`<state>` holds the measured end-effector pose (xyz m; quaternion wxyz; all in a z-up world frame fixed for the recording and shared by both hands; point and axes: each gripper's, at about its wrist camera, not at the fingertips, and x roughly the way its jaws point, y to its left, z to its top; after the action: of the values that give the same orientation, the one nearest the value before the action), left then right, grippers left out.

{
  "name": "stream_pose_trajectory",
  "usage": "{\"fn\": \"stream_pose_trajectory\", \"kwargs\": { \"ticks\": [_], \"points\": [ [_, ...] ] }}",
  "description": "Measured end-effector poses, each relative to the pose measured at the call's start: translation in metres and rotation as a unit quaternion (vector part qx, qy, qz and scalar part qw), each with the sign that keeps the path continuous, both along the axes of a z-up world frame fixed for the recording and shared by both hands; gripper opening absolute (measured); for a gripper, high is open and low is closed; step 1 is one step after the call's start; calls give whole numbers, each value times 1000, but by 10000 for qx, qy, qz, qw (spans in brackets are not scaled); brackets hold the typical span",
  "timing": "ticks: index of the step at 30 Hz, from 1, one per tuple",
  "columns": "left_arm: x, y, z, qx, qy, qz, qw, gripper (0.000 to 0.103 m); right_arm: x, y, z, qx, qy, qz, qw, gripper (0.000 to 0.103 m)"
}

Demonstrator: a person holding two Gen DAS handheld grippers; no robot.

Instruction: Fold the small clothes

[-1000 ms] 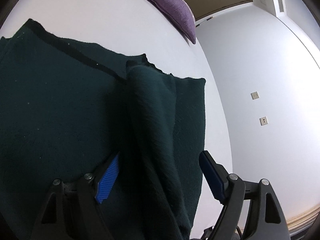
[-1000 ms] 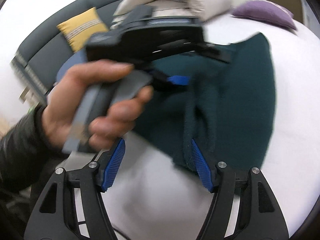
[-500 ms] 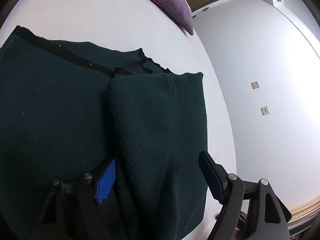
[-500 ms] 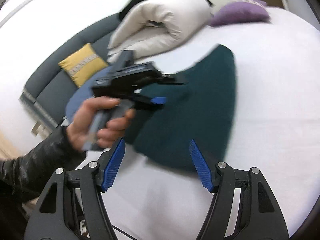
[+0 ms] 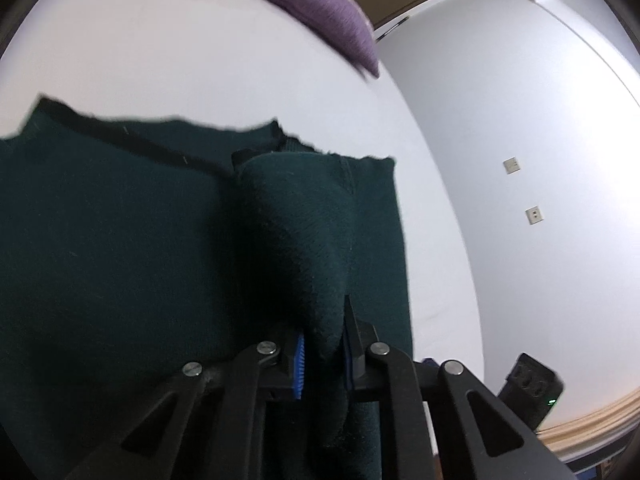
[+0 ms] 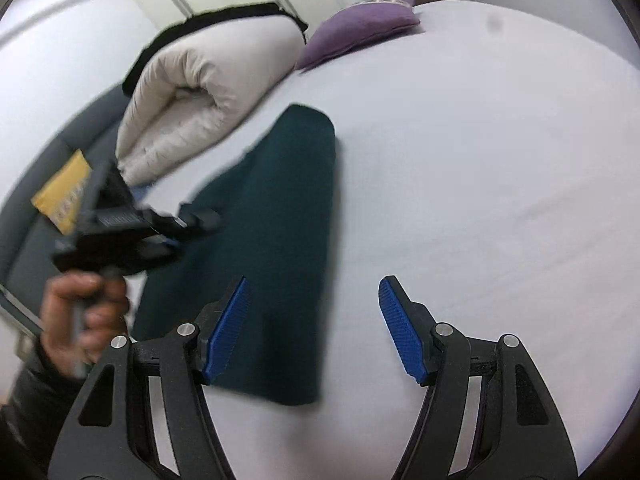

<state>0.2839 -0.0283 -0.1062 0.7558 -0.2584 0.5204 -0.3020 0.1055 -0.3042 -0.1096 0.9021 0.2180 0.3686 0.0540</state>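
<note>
My left gripper is clamped on a raised fold of the dark green garment, which lies along the bed – long axis away from me; my right gripper hangs apart at its near right edge.

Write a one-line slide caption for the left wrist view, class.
Left tongs shut on a raised fold of the dark green garment spread on the white bed, purple cushion beyond.
</note>
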Motion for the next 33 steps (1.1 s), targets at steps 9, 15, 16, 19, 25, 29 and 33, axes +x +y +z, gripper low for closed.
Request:
{"fn": "stream_pose_trajectory", "kwargs": {
  "ticks": [9, 15, 16, 19, 25, 29, 33],
  "points": [
    [7, 96, 9, 171, -73, 374, 9991, 15, 43, 87, 1, -1073, -30, 1030, 9889, 65],
    [16, 160, -10, 67, 102, 829, 9965, 15, 65, 160, 3, -1670, 16, 1523, 9741, 65],
    [17, 166, -14, 49, 114, 861, 9962, 15, 69, 167, 3, -1736, 15, 1533, 9728, 65],
    [13, 173, -23, 48, 107, 905, 9958, 15, 71, 178, 1, -1846, 66, 1508, 9712, 65],
    [9, 174, -47, -81, 216, 1080, 9939, 20, 71, 186, -7, -2037, 150, 1515, 9671, 65],
    [-6, 176, -35, 161, 97, 1296, 9914, 28, 68, 180, -15, -2022, 184, 1529, 9672, 65],
    [-37, 162, 17, 1059, -886, 1419, 9802, 33, 60, 163, -5, -1559, 238, 1295, 9790, 58]
  ]
}}
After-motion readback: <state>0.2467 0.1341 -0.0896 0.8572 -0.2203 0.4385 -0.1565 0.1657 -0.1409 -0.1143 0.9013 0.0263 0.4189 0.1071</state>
